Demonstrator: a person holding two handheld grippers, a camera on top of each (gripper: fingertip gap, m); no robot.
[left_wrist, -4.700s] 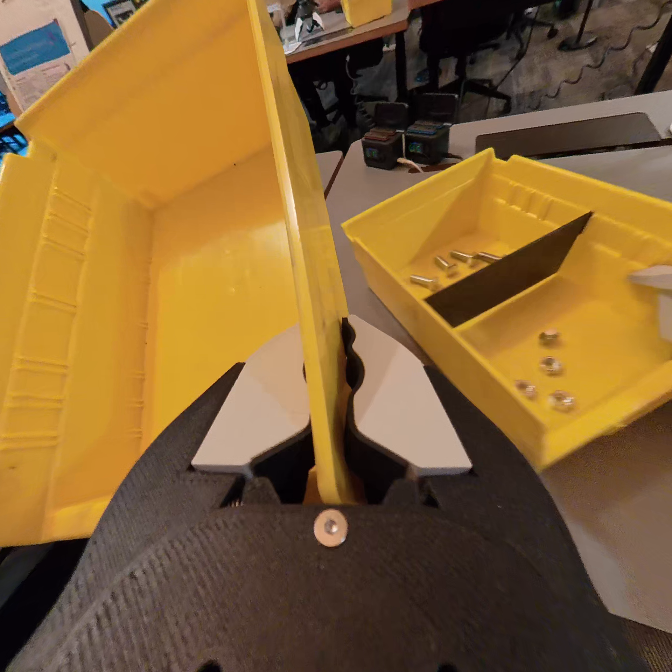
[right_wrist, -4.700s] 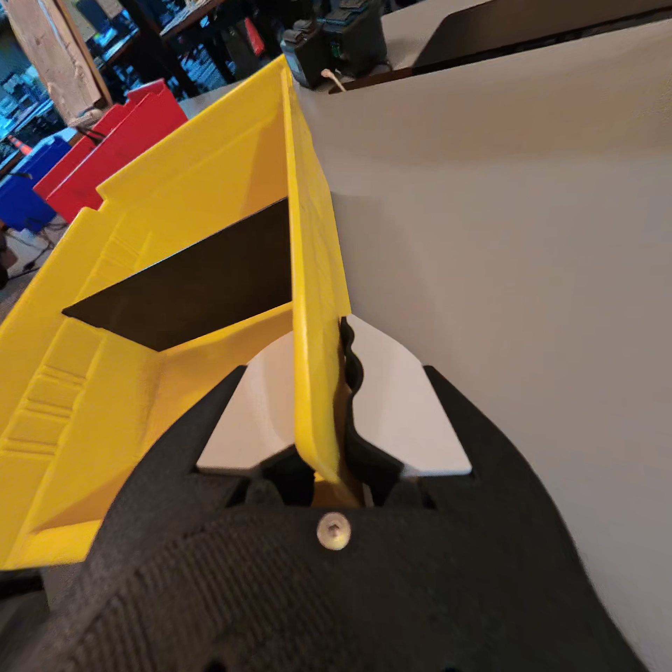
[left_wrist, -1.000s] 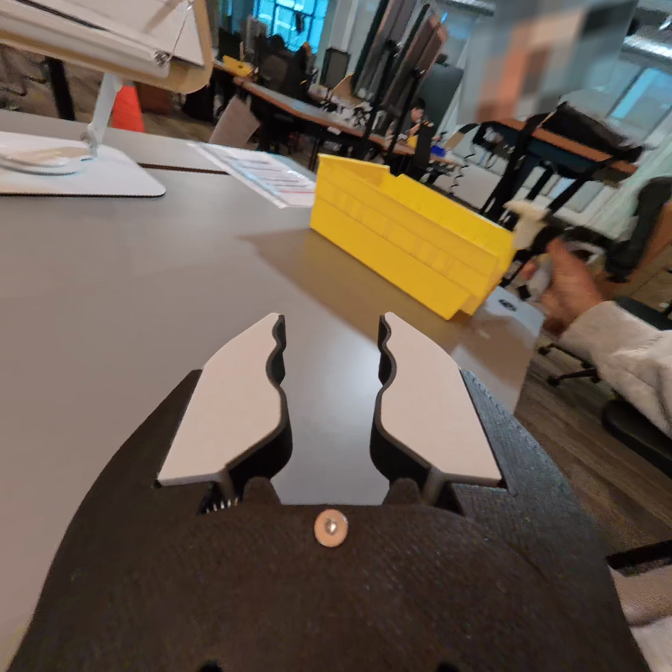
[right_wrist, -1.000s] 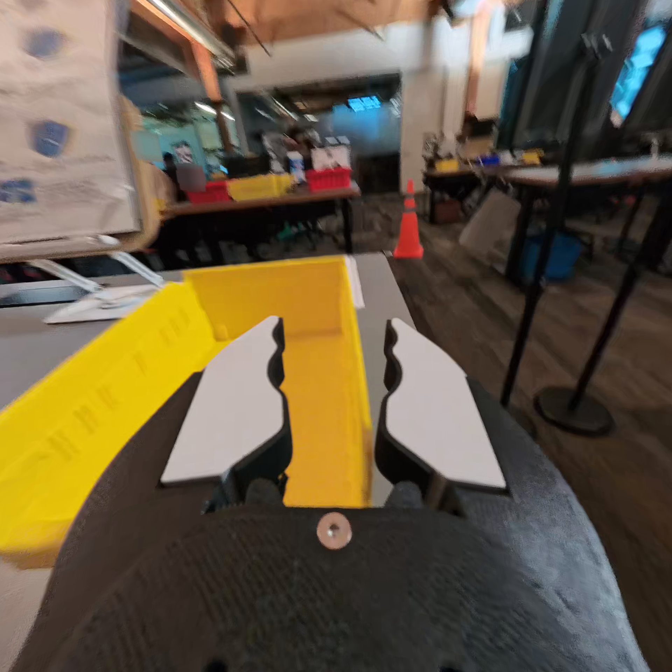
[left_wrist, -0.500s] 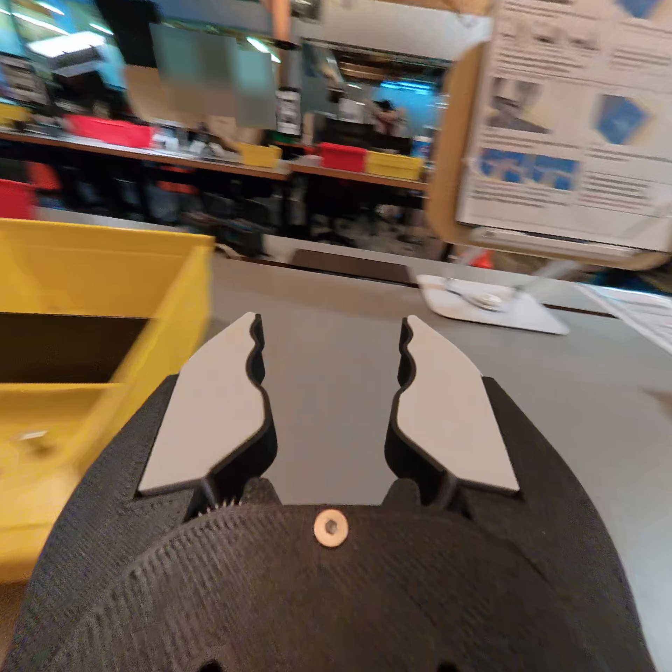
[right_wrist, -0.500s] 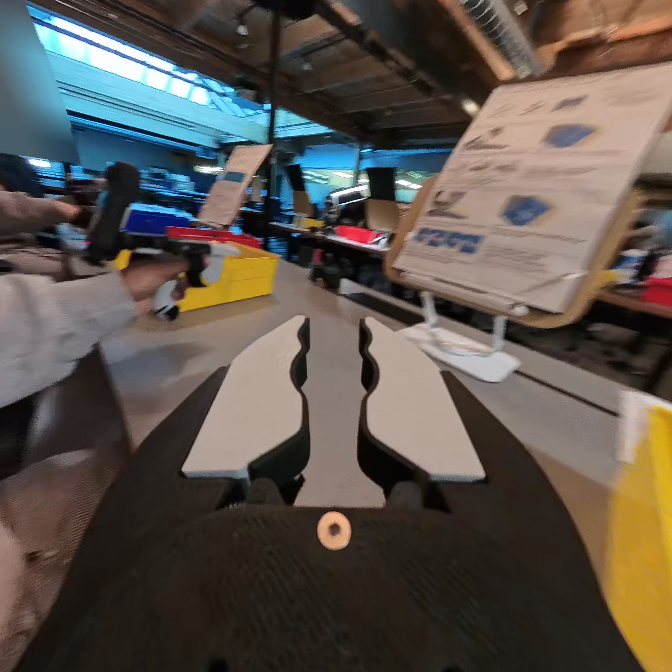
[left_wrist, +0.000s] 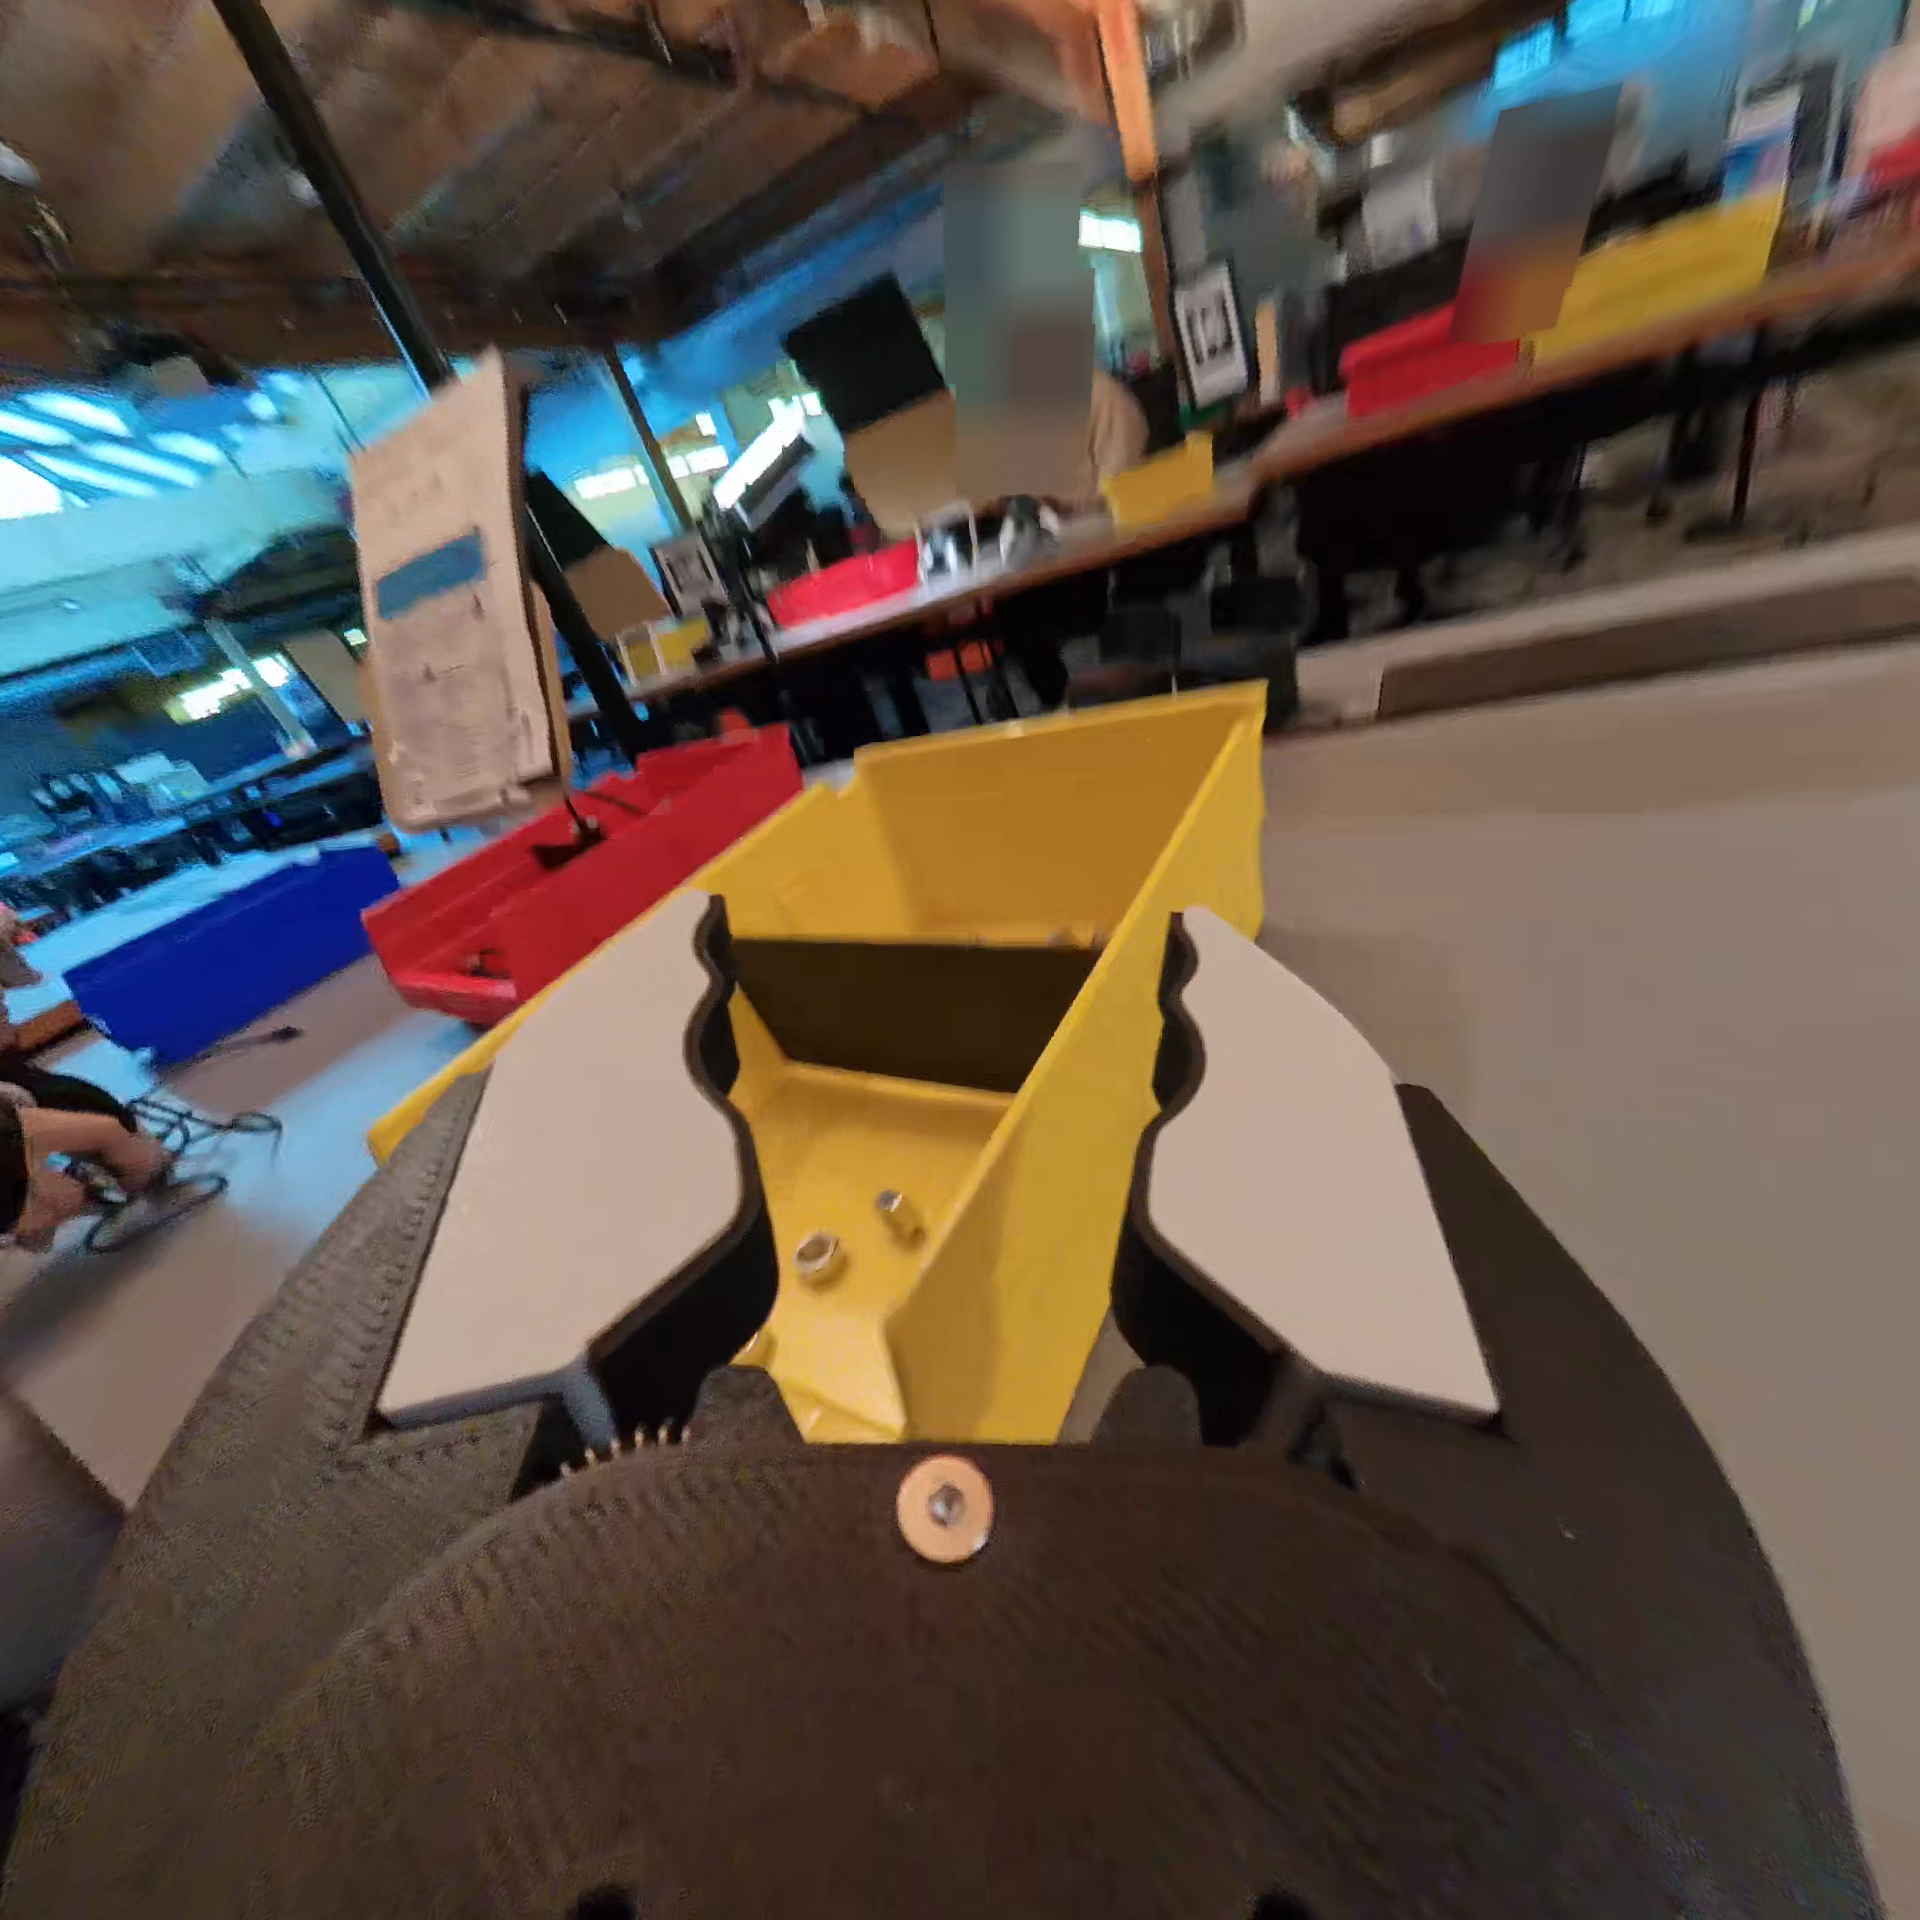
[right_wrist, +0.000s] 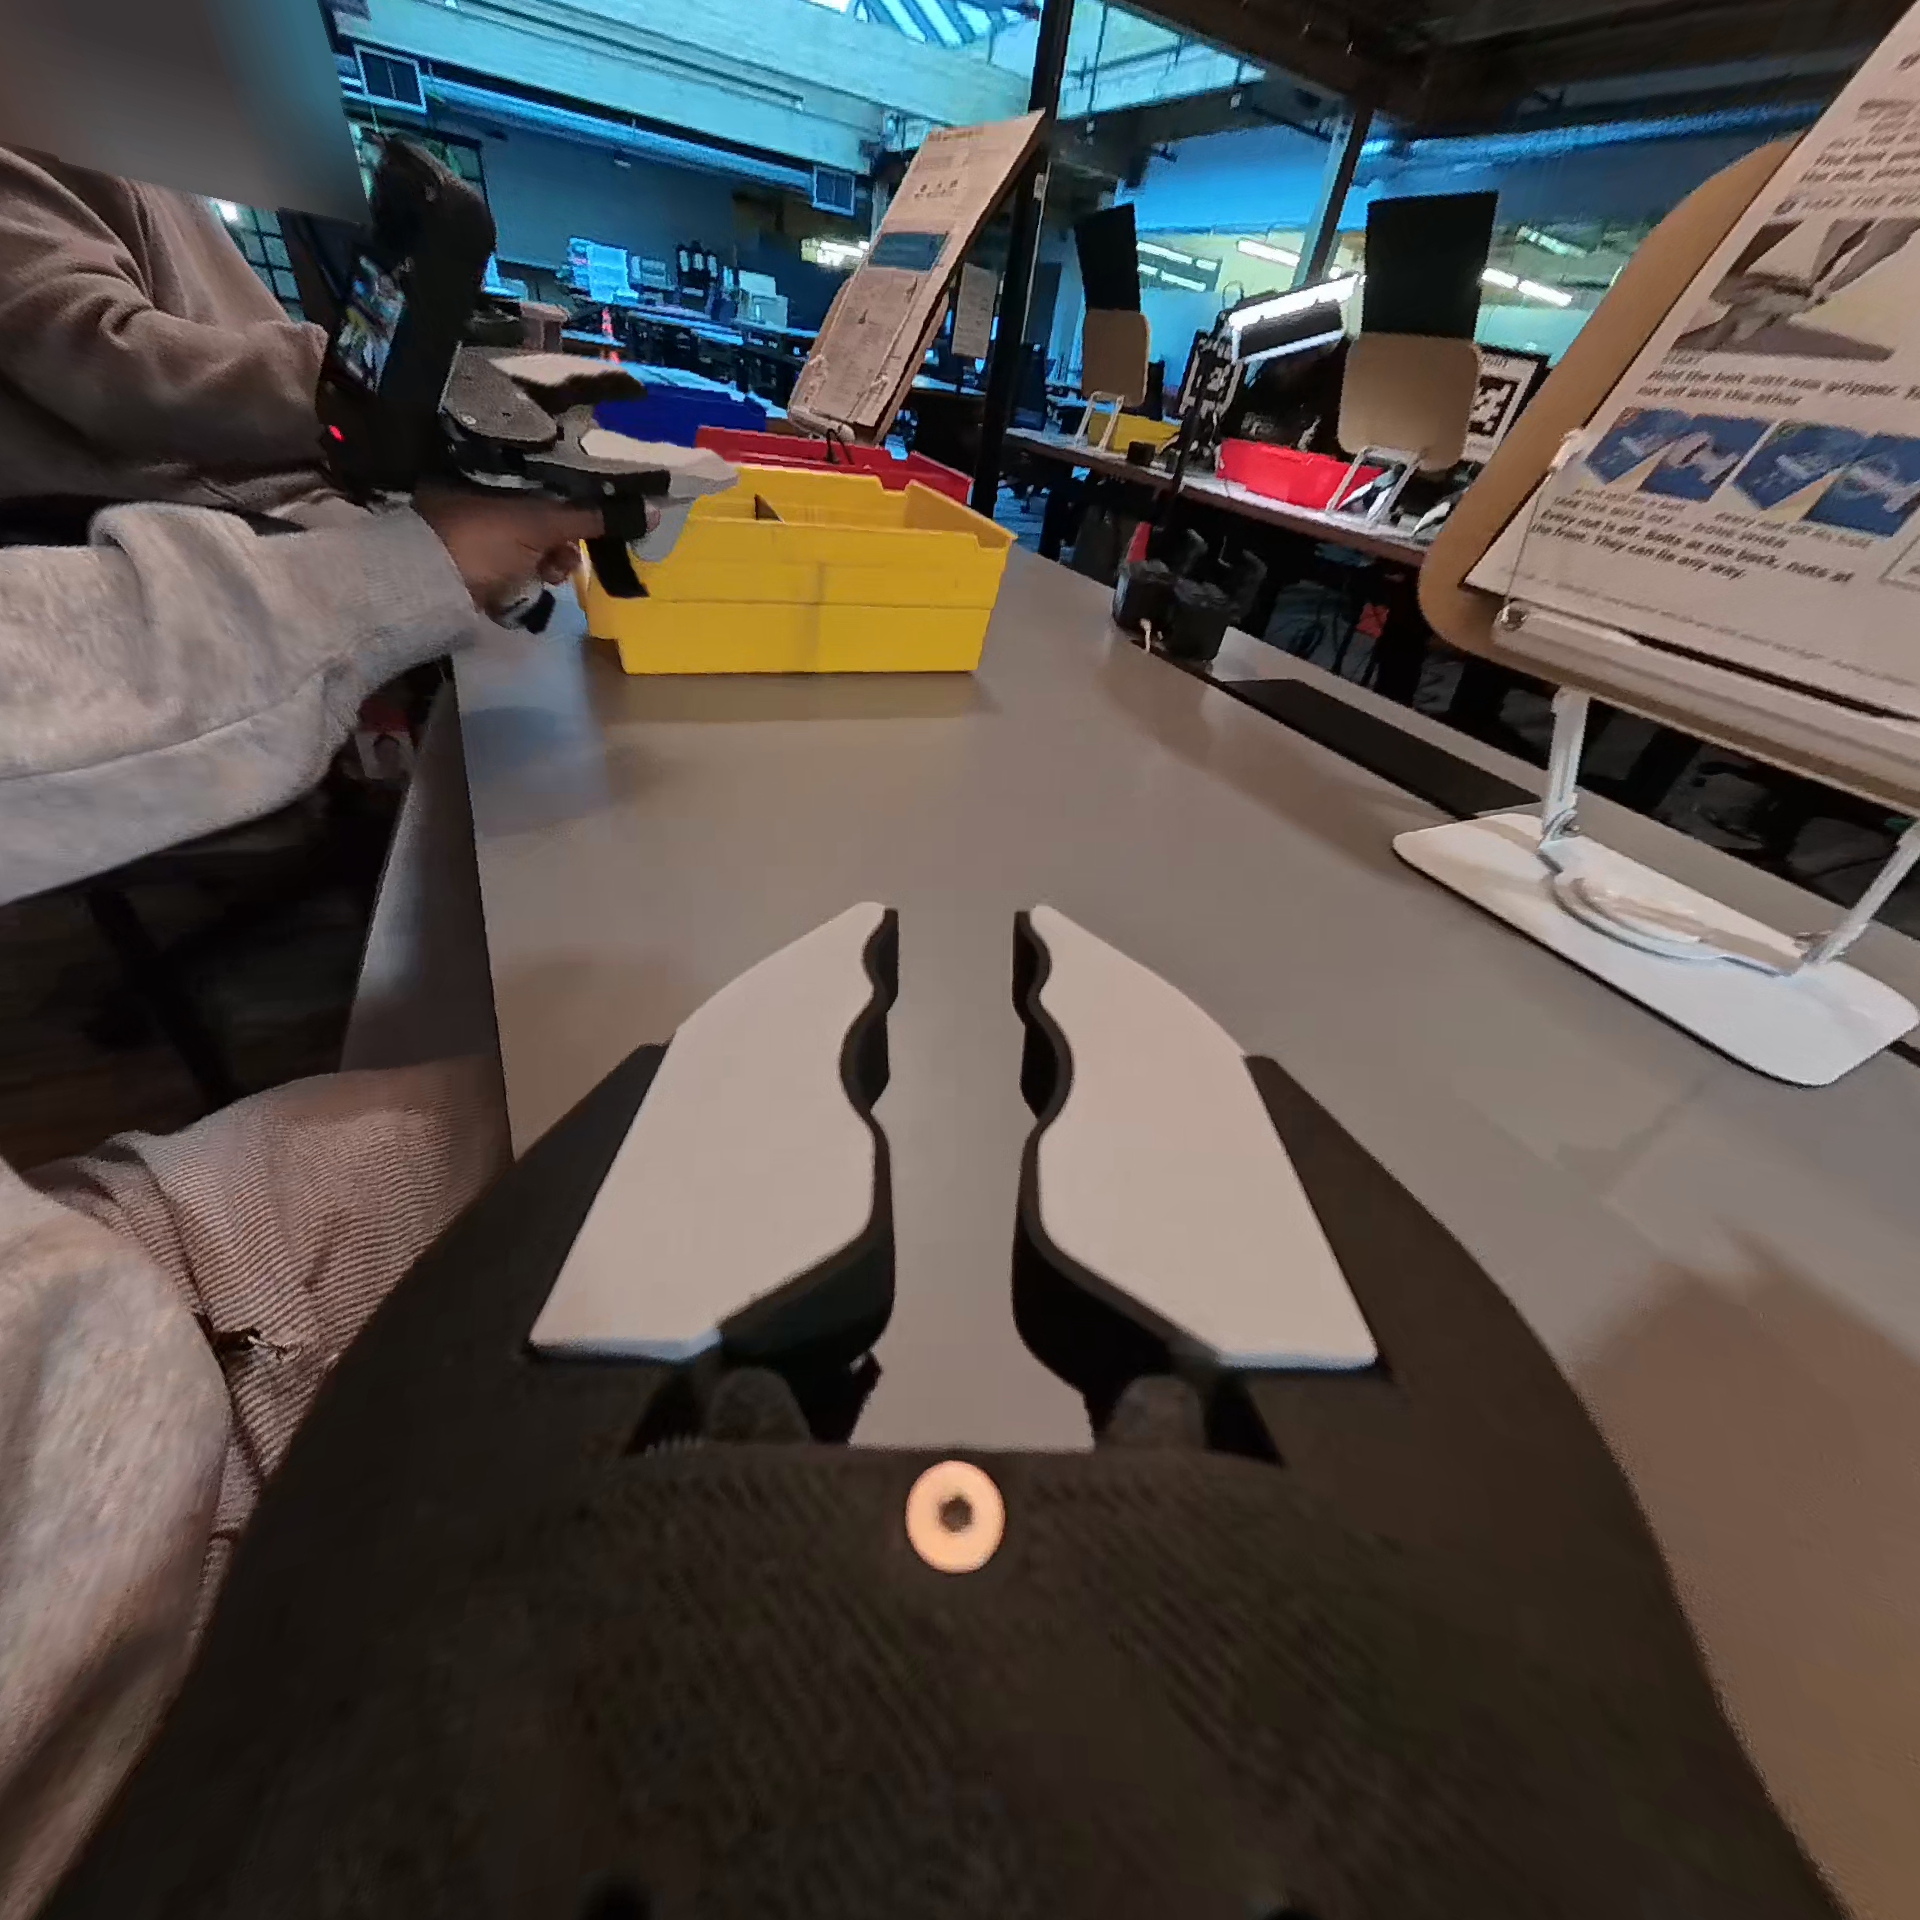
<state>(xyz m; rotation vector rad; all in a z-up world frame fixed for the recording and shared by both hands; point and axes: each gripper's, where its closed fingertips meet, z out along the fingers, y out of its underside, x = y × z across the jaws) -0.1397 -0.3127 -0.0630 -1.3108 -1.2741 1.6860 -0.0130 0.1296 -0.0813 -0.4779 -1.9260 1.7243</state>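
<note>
My left gripper (left_wrist: 945, 920) is open. Its two fingers straddle the right wall of a yellow bin (left_wrist: 1049, 831) on the grey table (left_wrist: 1579, 935), with the wall between the jaws and a gap on each side. A black divider (left_wrist: 914, 1013) splits the bin, and two metal nuts (left_wrist: 818, 1255) lie in the near compartment. My right gripper (right_wrist: 954, 916) is open by a narrow gap, empty, and low over the grey table (right_wrist: 1143, 790). Its view shows the left gripper (right_wrist: 582, 447) far off at the yellow bin (right_wrist: 810, 592), held by a hand in a grey sleeve.
A red bin (left_wrist: 582, 894) and a blue bin (left_wrist: 229, 956) stand beyond the yellow one, with a sheet on a stand (left_wrist: 457, 623) behind them. A white document stand (right_wrist: 1662, 935) is at the right of the table. The table's left edge (right_wrist: 457, 831) is close. Spacing between my two grippers at the tips: around 45 cm.
Both grippers, earlier shut on yellow bin walls, have let go. In the last half second my left gripper swung left onto the divided bin's right wall; my right gripper barely moved.
</note>
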